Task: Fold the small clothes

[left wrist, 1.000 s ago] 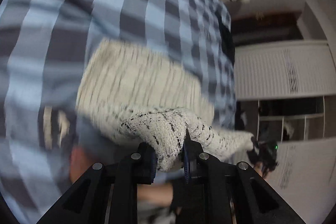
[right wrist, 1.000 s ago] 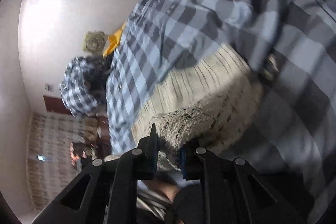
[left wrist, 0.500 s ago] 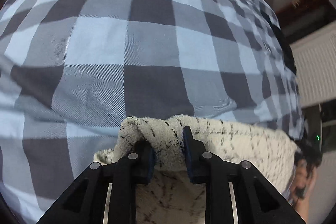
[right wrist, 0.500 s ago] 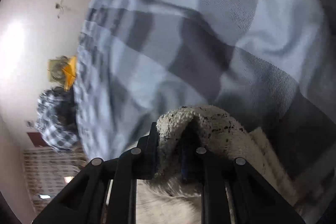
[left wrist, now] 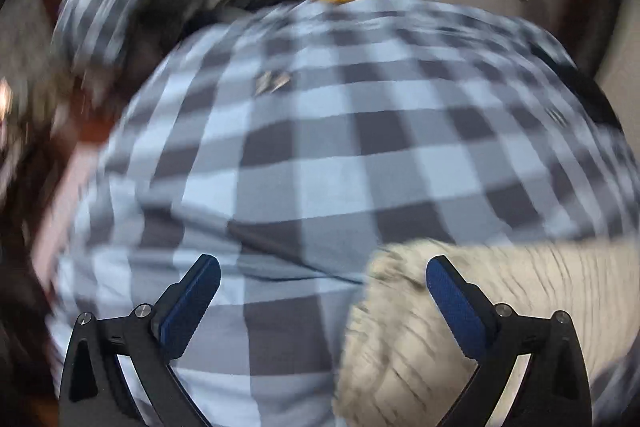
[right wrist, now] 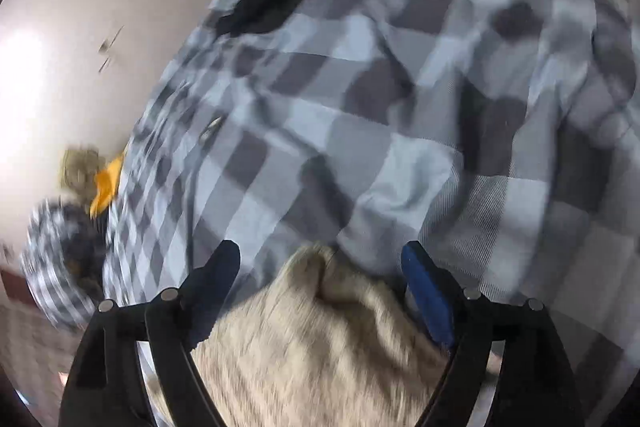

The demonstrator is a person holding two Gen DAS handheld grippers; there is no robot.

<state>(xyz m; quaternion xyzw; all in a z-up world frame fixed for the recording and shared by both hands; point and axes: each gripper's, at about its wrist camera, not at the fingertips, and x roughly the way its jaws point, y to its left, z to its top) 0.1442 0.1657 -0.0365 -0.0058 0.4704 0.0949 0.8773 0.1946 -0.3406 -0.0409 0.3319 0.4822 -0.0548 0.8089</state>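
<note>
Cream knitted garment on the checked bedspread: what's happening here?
A person with two handheld grippers is folding a cream knitted garment with dark flecks on a blue-grey checked bedspread. Both grippers' jaws are opening. The left gripper is wide apart, the garment's corner by its right finger. The garment's folded edge lies loose between the right gripper's fingers.

Left gripper (left wrist: 322,281) fingers (left wrist: 191,301) opening (nothing between), cream garment (left wrist: 424,355) beside, on checked bedcover (left wrist: 340,155).

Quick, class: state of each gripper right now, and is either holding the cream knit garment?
Left gripper: opening, nothing held; cream knit garment beside its right finger.
Right gripper: opening, garment corner between the jaws, not gripped.
</note>
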